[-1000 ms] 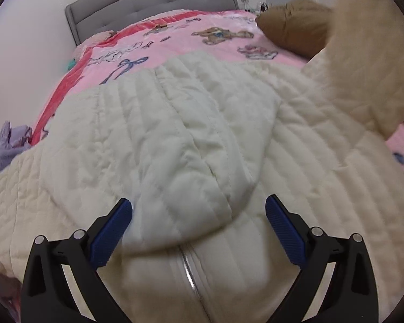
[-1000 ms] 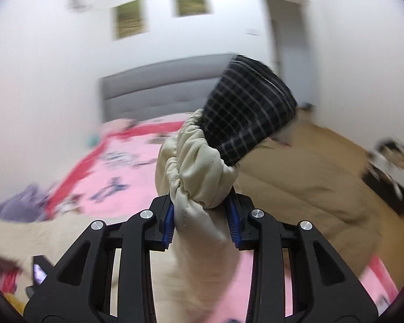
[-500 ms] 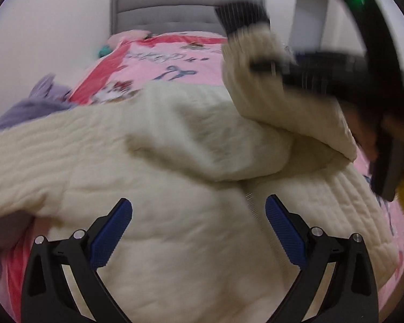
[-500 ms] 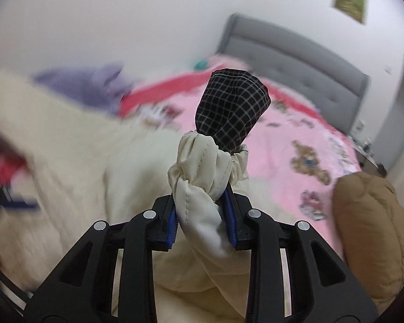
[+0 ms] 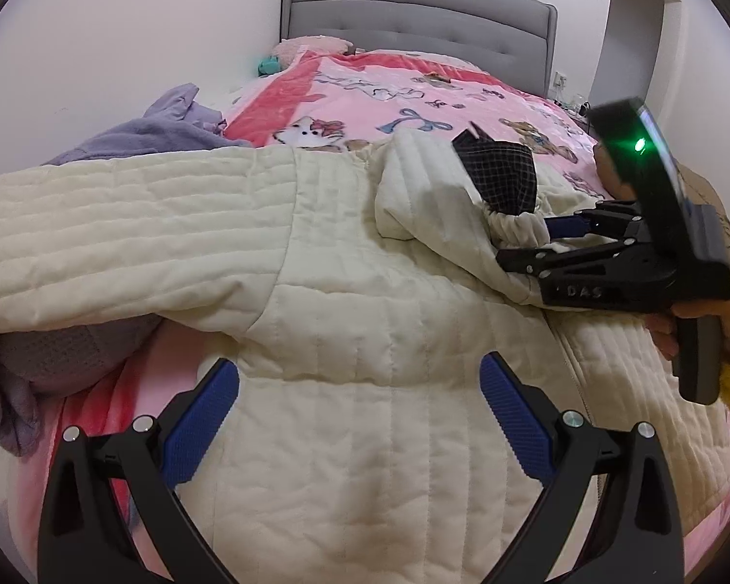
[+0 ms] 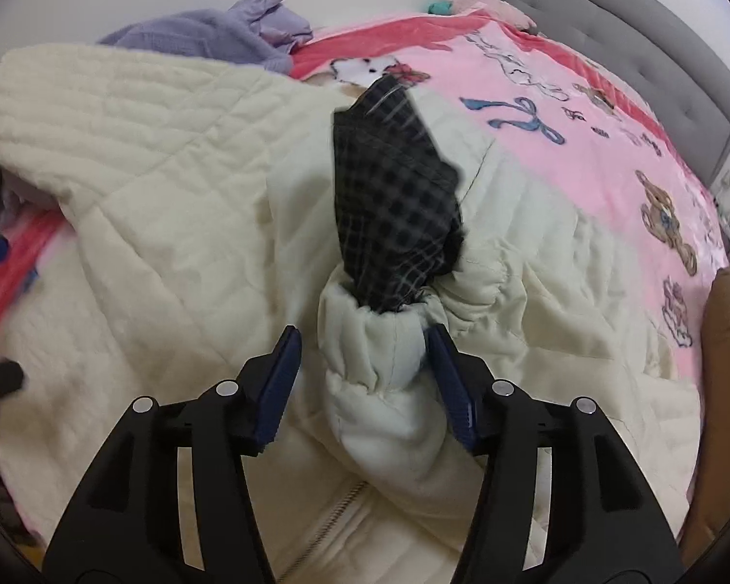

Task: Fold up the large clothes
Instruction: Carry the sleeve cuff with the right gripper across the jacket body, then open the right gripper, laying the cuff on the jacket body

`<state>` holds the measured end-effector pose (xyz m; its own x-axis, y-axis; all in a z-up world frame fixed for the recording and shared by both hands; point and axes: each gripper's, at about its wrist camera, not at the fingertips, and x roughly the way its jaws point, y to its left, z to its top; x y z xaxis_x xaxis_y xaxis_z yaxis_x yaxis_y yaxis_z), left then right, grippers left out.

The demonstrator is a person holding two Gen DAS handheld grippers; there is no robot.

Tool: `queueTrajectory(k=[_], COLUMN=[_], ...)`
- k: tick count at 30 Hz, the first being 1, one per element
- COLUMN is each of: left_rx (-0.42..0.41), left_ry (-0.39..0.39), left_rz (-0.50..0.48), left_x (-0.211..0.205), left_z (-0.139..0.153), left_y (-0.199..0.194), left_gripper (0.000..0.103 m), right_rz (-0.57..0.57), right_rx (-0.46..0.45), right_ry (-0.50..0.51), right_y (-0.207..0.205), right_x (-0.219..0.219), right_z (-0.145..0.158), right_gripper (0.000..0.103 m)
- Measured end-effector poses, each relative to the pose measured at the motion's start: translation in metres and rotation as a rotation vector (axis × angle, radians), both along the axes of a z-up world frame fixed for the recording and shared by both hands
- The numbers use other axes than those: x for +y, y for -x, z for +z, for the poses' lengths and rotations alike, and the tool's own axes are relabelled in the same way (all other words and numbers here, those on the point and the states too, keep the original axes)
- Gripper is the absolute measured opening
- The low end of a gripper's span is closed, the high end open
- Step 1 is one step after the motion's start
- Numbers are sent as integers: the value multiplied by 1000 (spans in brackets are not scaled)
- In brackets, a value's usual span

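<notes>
Pink blanket covers the bed, and across its near half lies the cream quilted coat, spread front-up with its zipper running toward me. I read the layout as a fold in progress: the body is flattened so the sleeves can be laid inward over it. One sleeve stretches out to my left, resting on a heap of lilac clothes, not yet folded in. The other sleeve is laid across the chest, its gathered cuff bunched up, with a dark checked lining poking out of it.

My right tool sits around that cuff with its jaws partly apart; the right pad touches the fabric, the left one stands clear of it, so I judge the grip loose or just let go, though motion blur makes this hard to settle. My left tool hovers wide open above the coat's lower body, holding nothing, the hem area directly under it. It seems placed to pin or catch the body next.
</notes>
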<state>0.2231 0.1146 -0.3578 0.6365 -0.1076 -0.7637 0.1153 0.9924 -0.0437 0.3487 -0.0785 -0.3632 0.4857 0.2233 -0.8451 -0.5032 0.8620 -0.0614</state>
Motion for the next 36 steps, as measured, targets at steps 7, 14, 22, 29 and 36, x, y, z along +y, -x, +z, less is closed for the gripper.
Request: queueTrajectory(k=[7,14,22,29,36], left_rx=[9,80,47,35,-140], left_ry=[61,280,347,246,172], left_rz=[-49,-110,6,-11,-43], left_x=[-28,-77,-103,-131,-148], left_z=[2,-13,-22,-24,11], left_y=[-47,-92,-95,-108,-128], left_gripper=[97,98,97,57,54], right_rz=[-114,-205,-332,-321,-402], right_rx=[-28,-130,-109,-118,-330], right_ry=[-349,-100,4,240,237], right_y=[24,74,113,97,80], right_x=[-70,-149,-217,-214,-210], right_z=[51,48,17,-25,11], right_gripper=[68,78,82,41,18])
